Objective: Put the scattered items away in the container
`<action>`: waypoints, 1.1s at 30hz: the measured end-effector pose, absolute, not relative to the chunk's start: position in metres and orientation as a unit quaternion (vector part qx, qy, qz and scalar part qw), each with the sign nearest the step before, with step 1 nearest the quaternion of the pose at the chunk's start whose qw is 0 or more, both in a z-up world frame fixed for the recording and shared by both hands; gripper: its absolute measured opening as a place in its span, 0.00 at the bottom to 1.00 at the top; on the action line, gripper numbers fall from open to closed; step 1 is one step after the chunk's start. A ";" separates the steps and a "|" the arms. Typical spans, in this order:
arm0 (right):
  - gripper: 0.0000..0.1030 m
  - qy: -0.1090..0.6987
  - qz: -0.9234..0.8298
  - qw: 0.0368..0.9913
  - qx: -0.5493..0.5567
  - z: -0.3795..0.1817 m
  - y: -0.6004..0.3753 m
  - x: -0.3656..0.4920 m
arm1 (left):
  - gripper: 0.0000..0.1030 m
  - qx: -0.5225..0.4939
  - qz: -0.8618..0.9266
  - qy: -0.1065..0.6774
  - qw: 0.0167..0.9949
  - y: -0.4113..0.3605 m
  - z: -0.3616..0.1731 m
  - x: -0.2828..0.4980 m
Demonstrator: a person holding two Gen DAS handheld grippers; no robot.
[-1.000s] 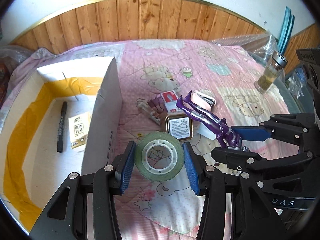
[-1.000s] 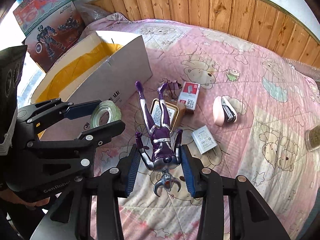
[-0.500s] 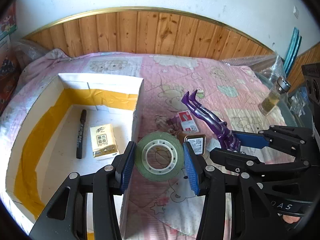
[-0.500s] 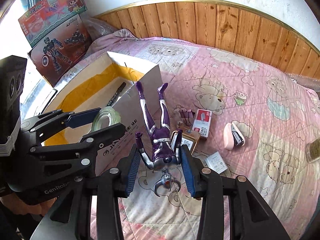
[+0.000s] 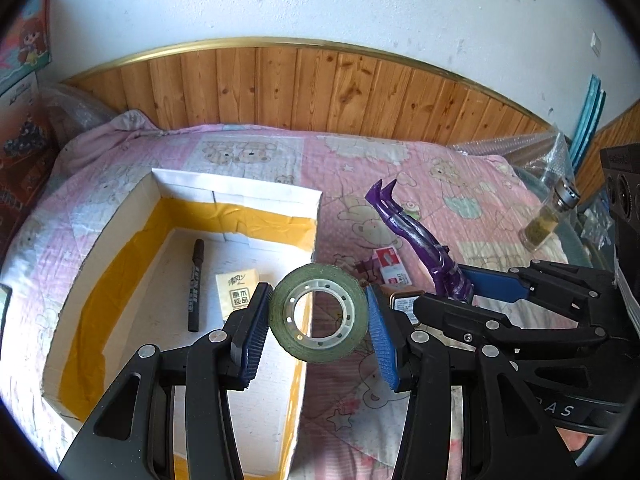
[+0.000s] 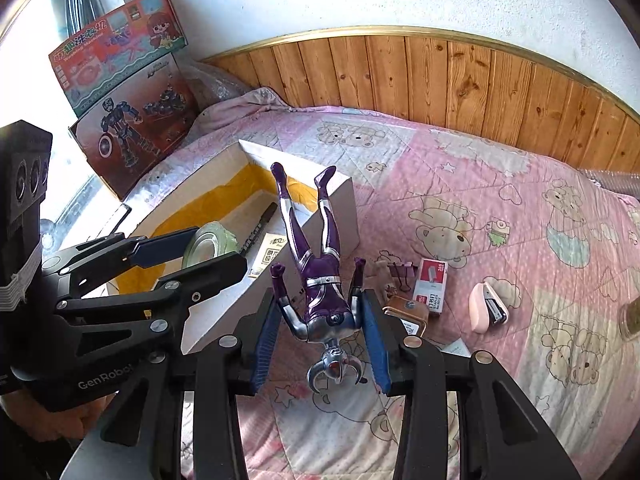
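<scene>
Above the bed, the left gripper point(image 5: 318, 322) clamps a tape roll point(image 5: 319, 317) over the box point(image 5: 120, 248), while the right gripper point(image 6: 322, 322) pinches a purple figure point(image 6: 320, 276).

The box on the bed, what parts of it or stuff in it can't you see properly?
- Left wrist view: the roll of tape and left gripper cover part of the box floor and tissue pack.
- Right wrist view: the purple figure hides the near wall.
- Marker lettering: too small.
</scene>
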State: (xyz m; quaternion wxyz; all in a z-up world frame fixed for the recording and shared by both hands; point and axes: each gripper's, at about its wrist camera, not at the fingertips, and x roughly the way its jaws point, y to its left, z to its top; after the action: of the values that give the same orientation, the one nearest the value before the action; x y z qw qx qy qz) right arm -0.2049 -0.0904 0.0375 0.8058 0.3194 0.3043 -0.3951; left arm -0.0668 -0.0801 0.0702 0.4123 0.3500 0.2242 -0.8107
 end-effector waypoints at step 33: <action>0.41 0.292 -0.381 0.822 0.307 0.048 -0.092 -0.138 | 0.47 0.348 -0.782 0.256 0.450 -0.125 0.064 -0.004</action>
State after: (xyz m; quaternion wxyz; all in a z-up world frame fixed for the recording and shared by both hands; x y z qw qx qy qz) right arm -0.1379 -0.0919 0.0485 0.8215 0.3073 0.2921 -0.3813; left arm -0.0039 -0.1253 0.0642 0.4496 0.3481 0.2564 -0.7816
